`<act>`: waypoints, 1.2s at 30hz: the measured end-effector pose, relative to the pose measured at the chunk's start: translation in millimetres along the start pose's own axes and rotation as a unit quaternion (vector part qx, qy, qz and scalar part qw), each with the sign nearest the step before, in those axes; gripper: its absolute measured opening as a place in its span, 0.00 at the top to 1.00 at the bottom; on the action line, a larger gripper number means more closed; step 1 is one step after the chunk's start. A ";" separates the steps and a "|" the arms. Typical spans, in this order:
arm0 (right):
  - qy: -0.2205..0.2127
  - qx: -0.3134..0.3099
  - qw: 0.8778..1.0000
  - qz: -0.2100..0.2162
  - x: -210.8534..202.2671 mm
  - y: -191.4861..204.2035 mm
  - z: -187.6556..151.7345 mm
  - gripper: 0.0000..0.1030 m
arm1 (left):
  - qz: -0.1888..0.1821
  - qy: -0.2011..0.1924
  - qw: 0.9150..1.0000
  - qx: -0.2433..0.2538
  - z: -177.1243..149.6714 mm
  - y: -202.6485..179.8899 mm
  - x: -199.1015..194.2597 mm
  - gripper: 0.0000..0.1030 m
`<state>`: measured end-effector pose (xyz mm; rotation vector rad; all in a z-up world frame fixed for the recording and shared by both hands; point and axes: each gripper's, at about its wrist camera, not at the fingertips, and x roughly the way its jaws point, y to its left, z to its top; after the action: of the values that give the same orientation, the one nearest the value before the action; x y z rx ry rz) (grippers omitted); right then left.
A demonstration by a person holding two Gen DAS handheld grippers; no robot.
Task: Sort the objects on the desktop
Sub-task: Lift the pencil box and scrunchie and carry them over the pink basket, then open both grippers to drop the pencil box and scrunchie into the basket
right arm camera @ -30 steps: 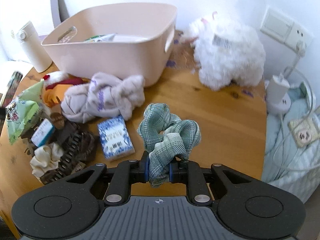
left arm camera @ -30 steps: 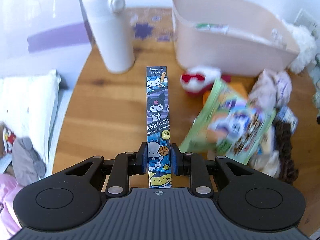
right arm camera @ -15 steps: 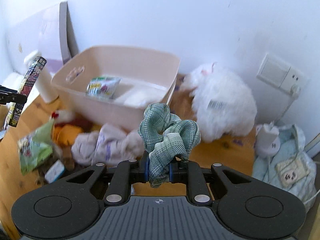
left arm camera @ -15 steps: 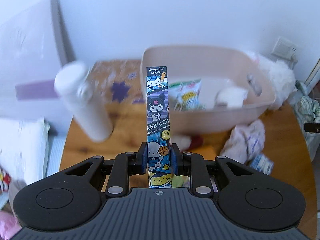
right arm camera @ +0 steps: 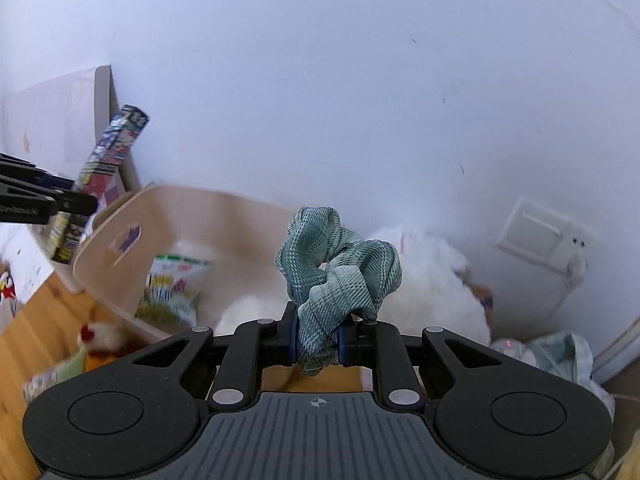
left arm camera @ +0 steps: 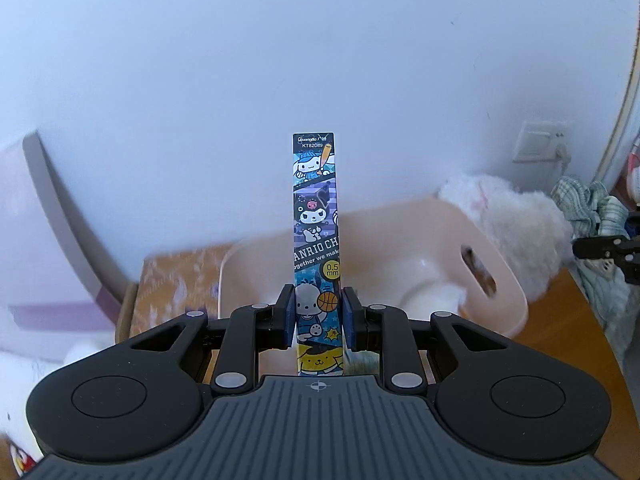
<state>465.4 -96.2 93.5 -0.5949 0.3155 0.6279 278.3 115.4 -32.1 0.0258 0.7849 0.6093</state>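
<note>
Left wrist view: the left gripper (left arm camera: 316,318) is raised, clamped on an upright cartoon pen box (left arm camera: 316,240) above the pink bin (left arm camera: 496,300); more wall is seen than half a second earlier. Right wrist view: the right gripper (right arm camera: 317,340) is closed on a green scrunchie (right arm camera: 336,276), lifted higher before the bin (right arm camera: 120,280), a white plush toy (right arm camera: 436,280) beside it.

White wall (right arm camera: 360,80) — wall switch (right arm camera: 536,236) — wooden table (right arm camera: 36,312).

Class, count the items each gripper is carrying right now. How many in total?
2. The left gripper holds a cartoon pen box; the right gripper holds a green scrunchie. Both hang by the pink bin.
</note>
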 end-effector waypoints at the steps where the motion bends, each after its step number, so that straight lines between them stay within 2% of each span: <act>1: 0.001 0.001 1.000 0.003 4.2 0.2 4.6 0.84 | 0.007 -0.003 1.000 0.002 4.8 -0.4 3.1 0.77; 5: 0.010 -0.006 1.000 0.011 26.4 5.3 23.7 0.84 | 0.010 0.005 1.000 0.003 19.9 -7.9 31.4 0.77; 10: 0.031 -0.003 0.999 0.008 62.7 12.9 39.5 0.84 | 0.011 0.038 0.999 0.008 29.0 -16.4 68.9 0.77; 17: 0.072 0.032 0.997 0.015 106.0 26.8 42.6 0.84 | 0.021 0.097 0.995 0.015 18.6 -25.9 110.5 0.77; 20: 0.097 0.040 0.994 0.007 122.3 34.5 39.4 0.84 | 0.013 0.134 0.991 -0.012 12.8 -22.0 125.0 0.77; 22: 0.117 0.042 0.992 0.005 134.1 39.8 44.9 0.84 | 0.014 0.144 0.989 -0.021 7.8 -16.9 124.3 0.77; 26: 0.133 0.032 0.991 0.002 141.4 45.6 43.6 0.83 | 0.031 0.152 0.988 -0.008 1.6 -17.8 129.7 0.77; 28: 0.138 0.031 0.990 -0.004 144.9 47.3 43.3 0.81 | 0.023 0.152 0.988 -0.027 0.8 -12.0 129.2 0.64; 30: 0.141 0.034 0.989 -0.003 145.7 47.9 41.5 0.76 | 0.018 0.150 0.988 -0.041 1.2 -7.4 126.4 0.34; 31: 0.142 0.034 0.989 -0.002 146.6 48.4 41.3 0.64 | 0.023 0.141 0.989 -0.037 1.7 -7.4 123.9 0.30; 34: 0.138 0.028 0.990 0.001 142.7 50.5 40.1 0.58 | 0.030 0.128 0.991 -0.010 5.4 -12.4 115.0 0.27; 36: 0.133 0.020 0.991 -0.001 138.8 53.1 40.2 0.47 | 0.029 0.128 0.991 0.000 4.3 -11.5 111.5 0.27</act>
<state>542.8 26.0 40.8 -0.6402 0.5756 0.5388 347.8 165.1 -104.8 -0.0311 1.0365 0.6754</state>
